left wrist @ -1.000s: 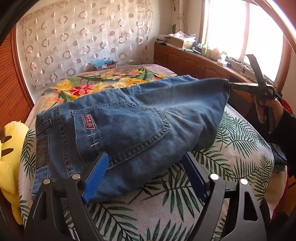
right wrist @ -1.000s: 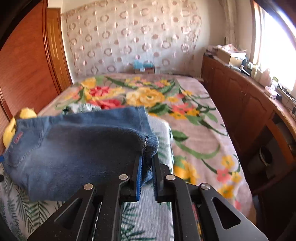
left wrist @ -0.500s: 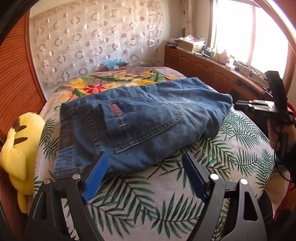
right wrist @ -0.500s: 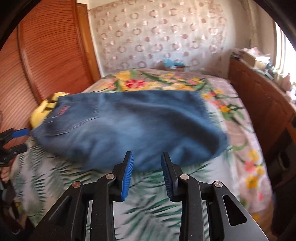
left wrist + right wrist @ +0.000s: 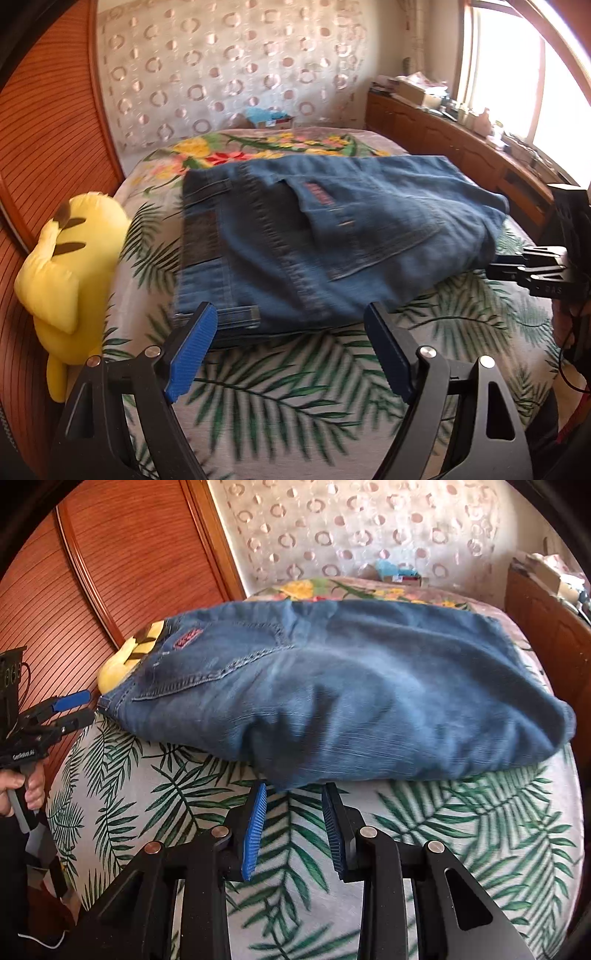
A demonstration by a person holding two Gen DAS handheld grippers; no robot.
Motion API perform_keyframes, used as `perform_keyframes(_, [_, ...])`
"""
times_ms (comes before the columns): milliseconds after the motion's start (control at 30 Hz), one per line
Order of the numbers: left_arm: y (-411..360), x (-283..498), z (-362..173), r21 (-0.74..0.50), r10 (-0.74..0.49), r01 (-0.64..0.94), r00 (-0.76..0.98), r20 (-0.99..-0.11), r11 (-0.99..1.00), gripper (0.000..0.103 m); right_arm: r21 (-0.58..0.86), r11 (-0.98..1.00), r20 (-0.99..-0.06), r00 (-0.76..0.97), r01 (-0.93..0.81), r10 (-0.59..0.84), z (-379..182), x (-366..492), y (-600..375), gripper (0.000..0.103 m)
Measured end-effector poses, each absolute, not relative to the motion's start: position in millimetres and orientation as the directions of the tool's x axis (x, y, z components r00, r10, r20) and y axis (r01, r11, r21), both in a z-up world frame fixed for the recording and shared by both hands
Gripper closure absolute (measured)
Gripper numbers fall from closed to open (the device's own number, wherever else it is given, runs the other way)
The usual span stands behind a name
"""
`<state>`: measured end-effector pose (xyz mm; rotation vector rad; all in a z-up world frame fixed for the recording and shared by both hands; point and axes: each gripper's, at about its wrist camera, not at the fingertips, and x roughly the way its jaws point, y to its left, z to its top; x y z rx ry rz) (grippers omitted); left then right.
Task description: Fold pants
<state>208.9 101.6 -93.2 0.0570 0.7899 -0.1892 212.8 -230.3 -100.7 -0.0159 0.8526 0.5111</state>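
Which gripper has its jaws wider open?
The left gripper: its jaws span the jeans' waist corner, while the right gripper shows a narrow gap.

bare leaf-print sheet (image 5: 461,830) before jeans (image 5: 369,686); plush (image 5: 70,266) crowds left edge.

Yellow plush toy (image 5: 122,657) half behind jeans (image 5: 332,686)

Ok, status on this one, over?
Left gripper open, empty. Right gripper just opened, empty. Jeans folded on bed. Yellow plush beside waistband, clear.
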Motion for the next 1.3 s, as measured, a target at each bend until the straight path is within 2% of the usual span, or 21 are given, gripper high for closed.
perform_keyframes(333, [145,233,-121,-0.017,-0.075,0.094,0.657,-0.75,0.995,0.022,0.173,0.881,-0.714,0.56,-0.441,0.421,-88,248,-198,0.071])
perform_keyframes(400, [150,235,-125,-0.04,-0.093,0.097,0.648,-0.756,0.994,0.023,0.185,0.865,-0.697,0.558,-0.466,0.45,-78,239,-201,0.09])
perform_keyframes(500, [148,235,-130,-0.037,-0.096,0.104,0.639,-0.763,0.994,0.023,0.189,0.853,-0.666,0.575,-0.486,0.475,-65,228,-210,0.098])
perform_keyframes(733, [145,236,-132,-0.048,-0.106,0.109,0.629,-0.77,0.993,0.026,0.182,0.849,-0.618,0.614,-0.496,0.492,-58,215,-216,0.1])
perform_keyframes(900, [147,236,-131,-0.104,-0.171,0.142,0.619,-0.767,0.984,0.046,0.171,0.851,-0.632,0.608,-0.496,0.481,-66,211,-211,0.1])
perform_keyframes(1033, [144,236,-129,-0.11,-0.181,0.151,0.623,-0.761,0.982,0.055,0.162,0.853,-0.646,0.6,-0.496,0.472,-66,208,-209,0.1])
perform_keyframes(1100, [143,234,-127,-0.119,-0.196,0.163,0.632,-0.75,0.979,0.072,0.149,0.853,-0.652,0.598,-0.5,0.465,-68,207,-207,0.1])
perform_keyframes(1167, [140,232,-125,-0.108,-0.196,0.174,0.642,-0.741,0.979,0.081,0.143,0.851,-0.653,0.598,-0.505,0.465,-67,206,-208,0.1])
perform_keyframes(1300, [137,228,-107,-0.085,-0.181,0.173,0.669,-0.721,0.981,0.086,0.154,0.848,-0.64,0.602,-0.508,0.477,-57,204,-217,0.1])
